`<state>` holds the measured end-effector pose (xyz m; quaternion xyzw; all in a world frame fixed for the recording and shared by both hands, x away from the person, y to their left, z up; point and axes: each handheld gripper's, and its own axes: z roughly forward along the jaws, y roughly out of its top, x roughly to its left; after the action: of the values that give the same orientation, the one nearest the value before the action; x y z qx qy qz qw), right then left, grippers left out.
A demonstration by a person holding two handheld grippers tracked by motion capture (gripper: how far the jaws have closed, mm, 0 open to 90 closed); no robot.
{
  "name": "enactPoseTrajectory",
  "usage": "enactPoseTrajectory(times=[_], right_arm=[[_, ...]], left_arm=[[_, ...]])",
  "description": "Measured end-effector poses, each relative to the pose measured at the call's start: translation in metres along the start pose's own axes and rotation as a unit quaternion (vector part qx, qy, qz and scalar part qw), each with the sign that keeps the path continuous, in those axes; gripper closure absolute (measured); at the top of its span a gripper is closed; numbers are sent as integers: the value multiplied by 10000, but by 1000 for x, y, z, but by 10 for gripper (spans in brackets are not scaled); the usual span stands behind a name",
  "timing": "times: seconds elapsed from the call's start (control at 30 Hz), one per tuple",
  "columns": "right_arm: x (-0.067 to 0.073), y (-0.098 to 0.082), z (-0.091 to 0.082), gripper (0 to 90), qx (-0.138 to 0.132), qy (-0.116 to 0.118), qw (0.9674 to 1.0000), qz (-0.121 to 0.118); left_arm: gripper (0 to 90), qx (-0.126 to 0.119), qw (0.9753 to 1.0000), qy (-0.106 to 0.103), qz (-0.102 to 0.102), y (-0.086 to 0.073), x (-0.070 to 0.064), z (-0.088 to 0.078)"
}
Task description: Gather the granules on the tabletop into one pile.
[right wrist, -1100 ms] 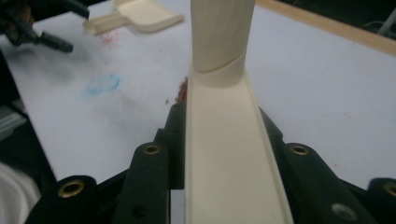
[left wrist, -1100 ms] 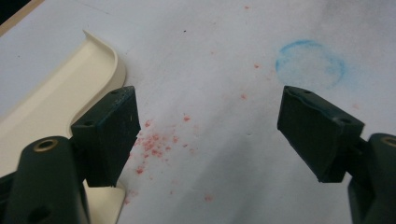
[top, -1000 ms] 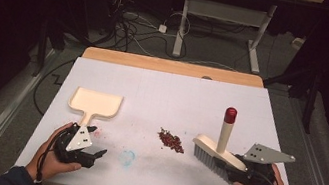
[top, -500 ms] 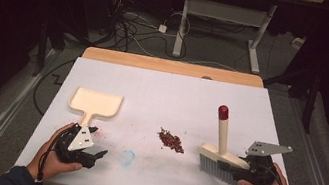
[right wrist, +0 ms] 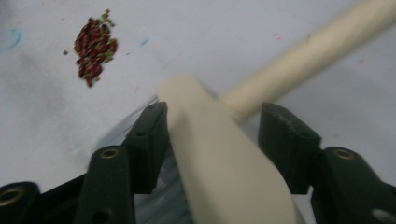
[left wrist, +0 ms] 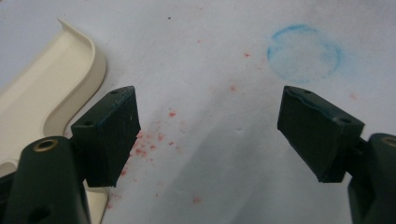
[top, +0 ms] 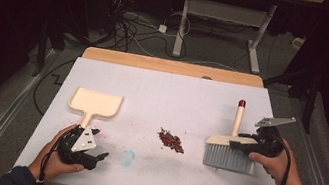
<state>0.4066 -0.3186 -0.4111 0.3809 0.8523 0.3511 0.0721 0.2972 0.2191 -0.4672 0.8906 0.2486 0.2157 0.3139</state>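
now the right tongs point(top: 245, 145) stand at the right side of the table point(top: 168, 85), around the cream back of the brush point(top: 229, 151). their jaws have just been opening: in the right gripper view the left jaw lies against the brush back point(right wrist: 219, 158), while the right jaw stands a little apart from it, so the brush sits between the jaws but is not pinched. the brush rests with its grey bristles on the table, just in front of the right hand point(top: 276, 164), and its long handle with the red tip point(top: 241, 104) points away from the person. the small heap of red crumbs point(top: 171, 140) lies to the left of these tongs, well apart from the bristles. the left tongs point(top: 97, 156) are spread wide and hold nothing; in the left gripper view the two jaws stand far from each other over the bare table. the cream dustpan point(top: 96, 104) lies just beyond the left tongs, its handle reaching toward the left hand point(top: 58, 156), and its rim point(left wrist: 51, 100) shows beside the left jaw. a faint blue ring point(left wrist: 303, 53) is drawn on the table ahead of the right jaw of the left tongs, between the two tongs.
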Motion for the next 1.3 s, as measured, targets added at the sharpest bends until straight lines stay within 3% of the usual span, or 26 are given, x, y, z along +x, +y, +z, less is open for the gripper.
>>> enactPoseTrajectory(times=[0.17,0.23,0.27,0.37,0.43,0.67,0.9,0.97,1.07,1.2,1.3], right_arm=[[-27,2,6,573,5,-650,9969,447],[-29,1,13,640,260,-1161,9918,475],[-29,0,16,650,350,-1294,9900,431],[-28,-5,26,688,498,-1466,9870,422],[-27,-7,30,696,404,-1685,9839,439],[-26,-6,39,656,209,-1928,9800,437],[-25,-8,40,585,31,-1972,9794,433],[-23,-8,37,557,-135,-1994,9789,432],[-15,-6,25,521,-602,-1896,9794,338],[8,-3,6,451,-1217,-1860,9750,65],[27,-2,-6,407,-1536,-1831,9709,-148]], left_arm=[[203,29,10000,-16,10,-1,-1,0],[203,25,10000,-13,19,-1,-1,-1],[203,18,10000,-12,16,-1,-1,-1],[203,18,10000,-3,20,-2,-1,-1],[203,13,10000,-4,26,-1,-1,-1],[203,-1,10000,-3,61,-1,-1,-1],[203,-29,10000,25,64,0,-1,-3],[203,-70,9999,70,76,0,-1,-4],[203,-139,9998,111,27,2,0,-4],[203,-240,9995,194,-42,3,3,-5],[203,-296,9992,240,-111,4,4,-5]])
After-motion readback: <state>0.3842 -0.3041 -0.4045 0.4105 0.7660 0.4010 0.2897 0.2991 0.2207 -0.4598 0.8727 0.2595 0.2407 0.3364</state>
